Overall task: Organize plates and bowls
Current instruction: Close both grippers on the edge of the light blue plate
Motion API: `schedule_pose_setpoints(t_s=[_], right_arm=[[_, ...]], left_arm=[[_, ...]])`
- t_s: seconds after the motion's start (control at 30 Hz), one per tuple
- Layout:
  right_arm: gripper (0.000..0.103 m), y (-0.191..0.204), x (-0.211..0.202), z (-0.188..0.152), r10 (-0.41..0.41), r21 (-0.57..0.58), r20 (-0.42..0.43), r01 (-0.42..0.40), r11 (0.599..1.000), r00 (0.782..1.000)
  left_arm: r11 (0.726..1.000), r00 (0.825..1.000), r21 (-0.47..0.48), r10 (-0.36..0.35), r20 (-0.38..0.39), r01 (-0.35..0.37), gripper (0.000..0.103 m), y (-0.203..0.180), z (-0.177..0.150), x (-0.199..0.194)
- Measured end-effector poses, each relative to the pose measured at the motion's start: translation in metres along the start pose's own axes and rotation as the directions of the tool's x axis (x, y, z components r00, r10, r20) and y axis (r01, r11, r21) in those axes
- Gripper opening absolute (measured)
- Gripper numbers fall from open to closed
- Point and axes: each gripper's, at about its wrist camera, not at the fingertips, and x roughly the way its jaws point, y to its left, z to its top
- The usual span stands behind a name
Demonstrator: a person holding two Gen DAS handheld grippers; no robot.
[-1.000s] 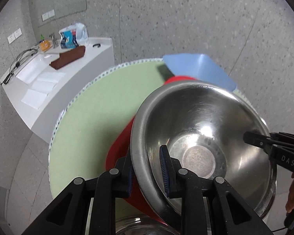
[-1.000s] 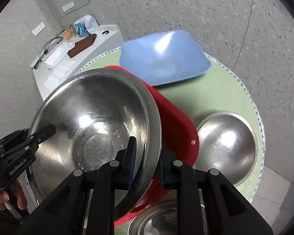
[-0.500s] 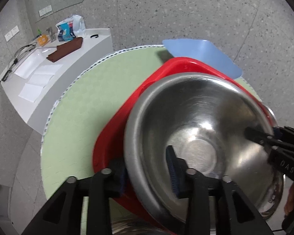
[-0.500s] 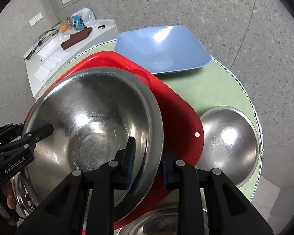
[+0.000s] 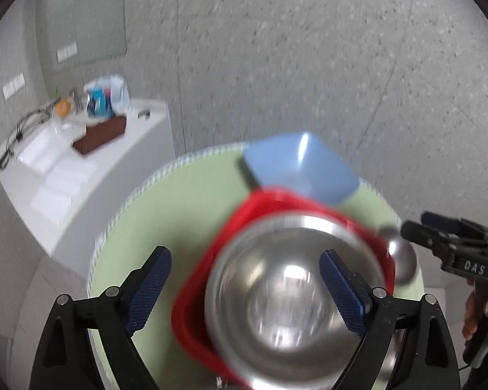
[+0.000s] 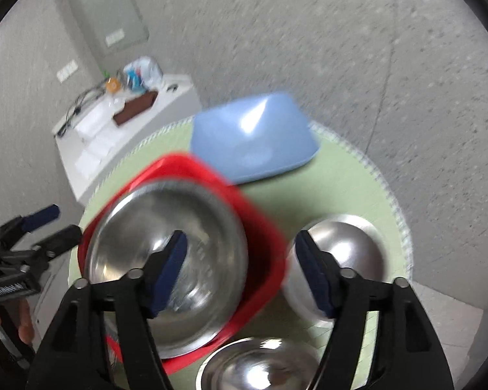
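Steel bowl (image 5: 296,295) sits nested in the red basin (image 6: 263,227) on the counter (image 5: 166,214), both my left claw (image 5: 244,289) and right claw (image 6: 240,269) opening empty above it, so next I reach for another bowl.

Round green table (image 6: 341,178) (striped edge) bears red tub (image 6: 263,237), blue tub (image 6: 253,139), steel bowls (image 6: 341,253).

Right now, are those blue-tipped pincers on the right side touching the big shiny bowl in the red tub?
Apart. In the right wrist view the right gripper is opening, its pads clear of the steel bowl, which sits in the red basin.
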Motion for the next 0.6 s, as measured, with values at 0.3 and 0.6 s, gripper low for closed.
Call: schedule_pose_setpoints(t_s=[0.3, 0.6], right_arm=[[0.073, -0.080, 0.069, 0.069, 0.046, 0.076, -0.081, -0.039, 0.996, 0.996], [0.068, -0.106, 0.171, 0.099, 0.097, 0.061, -0.231, -0.086, 0.994, 0.968]], left_arm=[[0.995, 0.983, -0.008, 0.095, -0.155, -0.097, 0.090, -0.034, 0.079, 0.105], [0.980, 0.899, -0.003, 0.180, -0.399, -0.198, 0.066, -0.045, 0.100, 0.229]])
